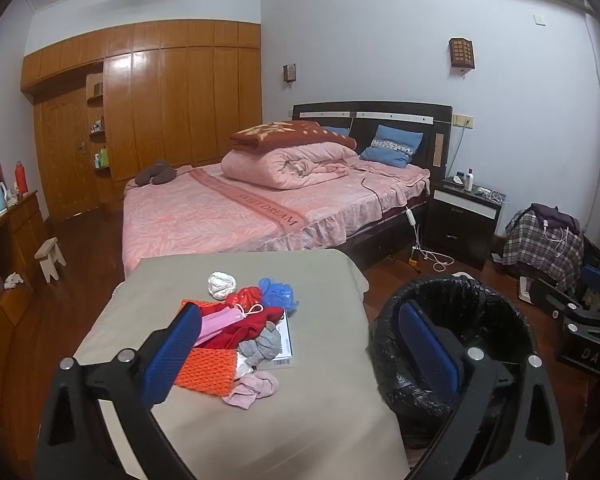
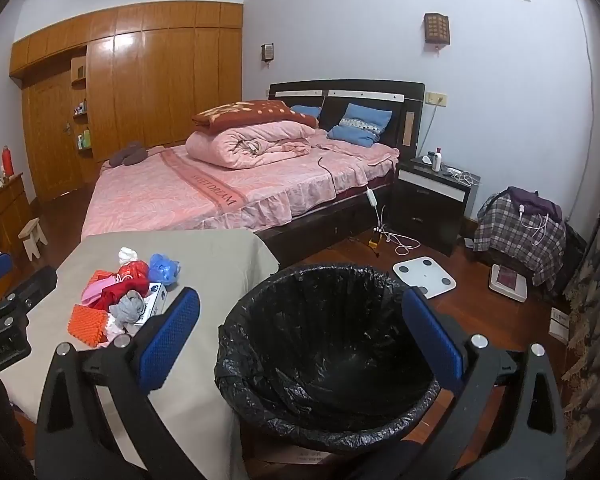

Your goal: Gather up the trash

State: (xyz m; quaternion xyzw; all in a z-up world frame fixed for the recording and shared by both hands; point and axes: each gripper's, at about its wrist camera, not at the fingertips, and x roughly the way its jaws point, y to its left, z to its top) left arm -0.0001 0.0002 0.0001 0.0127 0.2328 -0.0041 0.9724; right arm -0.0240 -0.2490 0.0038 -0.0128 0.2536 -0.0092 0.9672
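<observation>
**Starting on the pile: both grippers empty, bin waiting**

Hovering above a cloth-covered table (image 1: 308, 412), both grippers look across a bedroom toward a pink bed (image 1: 228, 216) at the far side. The table stands near, and just to its right on the floor is a bin (image 2: 328, 356) lined with a black bag; nothing can be seen inside the bin, so the collecting seems to be at its very start.

The left gripper (image 1: 300, 354) is held over the near part of the table, its blue fingers (image 1: 172, 354) wide apart with nothing between them; the left finger overlaps the pile in the picture, the right one overlaps the bin. The right gripper (image 2: 300, 340) sits above the bin, its fingers (image 2: 168, 338) likewise spread and empty.

The trash lies in one heap on the left, far half of the table. From big to small it holds an orange knitted mat (image 1: 208, 368), a red cloth (image 1: 240, 326), a flat white box (image 2: 153, 307) under the heap, a crumpled blue bag (image 1: 278, 294), a pink face mask (image 1: 220, 322), a grey wad (image 1: 262, 346), a white wad (image 1: 222, 285) and a small pink wad (image 1: 252, 390).

The next move likely calls for the left gripper to go forward and down onto one loose piece at the near edge of the heap, perhaps the pink or grey wad, close on it, then carry it right to the bin. The pieces touch and overlap, so a pinch may drag a neighbour along.
</observation>
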